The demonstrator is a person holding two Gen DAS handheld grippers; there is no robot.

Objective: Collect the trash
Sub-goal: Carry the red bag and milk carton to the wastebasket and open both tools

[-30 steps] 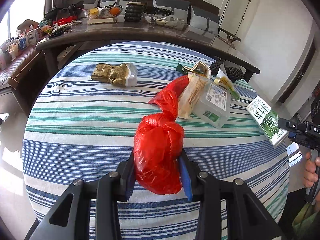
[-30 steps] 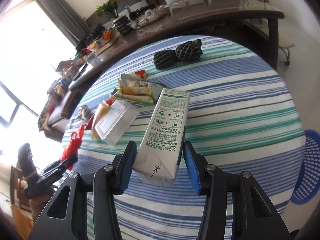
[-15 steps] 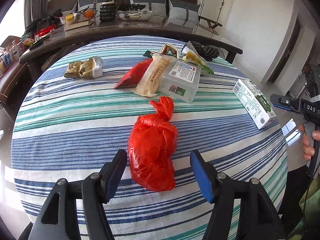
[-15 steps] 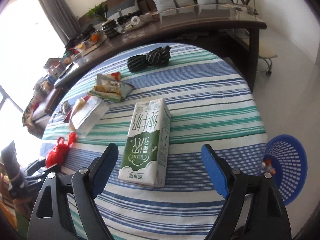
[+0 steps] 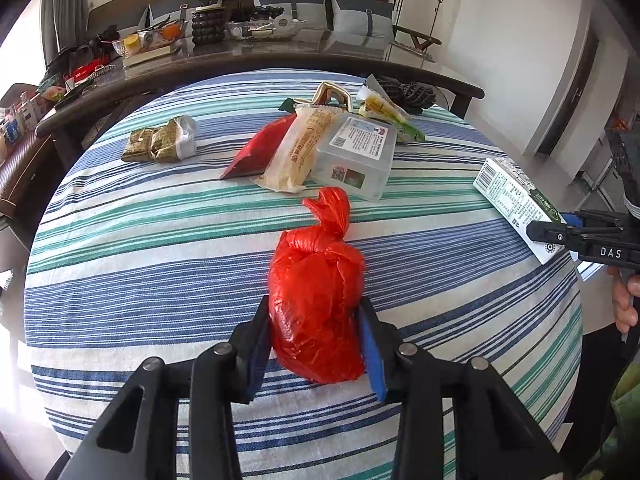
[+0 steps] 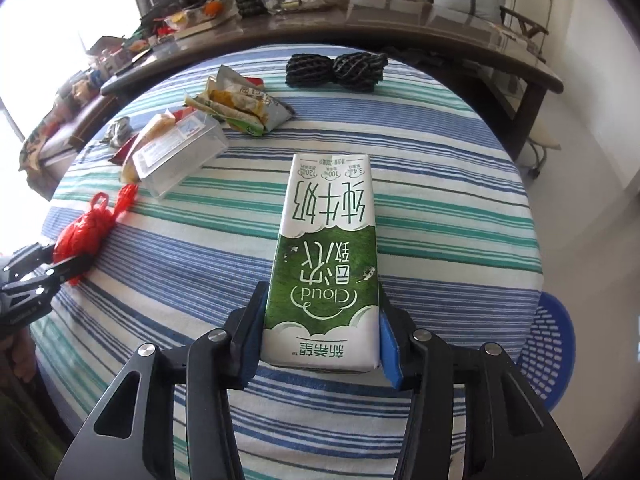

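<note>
Left wrist view shows the left gripper [image 5: 316, 338] with its jaws closing on a knotted red plastic bag [image 5: 318, 300], the blue pads pressed into both sides of the bag's lower half. Half a second ago the jaws stood wide on either side of the bag, which lay free on the striped tablecloth [image 5: 160, 264]; a full second ago they pinched it as they do now. The bag sits near the close edge of the round table, its knotted top pointing away from the camera.

Beyond it, the other rubbish has not moved: a clear plastic box [image 5: 354, 156], a pale bread wrapper [image 5: 298, 152] leaning on it, a red wrapper [image 5: 260, 148] beside that, and a crumpled brown-and-silver packet [image 5: 162, 145] off to the left.

Right wrist view shows the right gripper [image 6: 320, 336] with its jaws closing on a green and white milk carton [image 6: 326, 256], pads touching its two long sides near the base. Half a second ago these jaws were spread wide and the carton lay slanted between them; now it lies straight along the fingers. Two black mesh bundles [image 6: 336, 70] rest at the far edge, and a blue basket [image 6: 550, 354] stands on the floor at the lower right.
</note>
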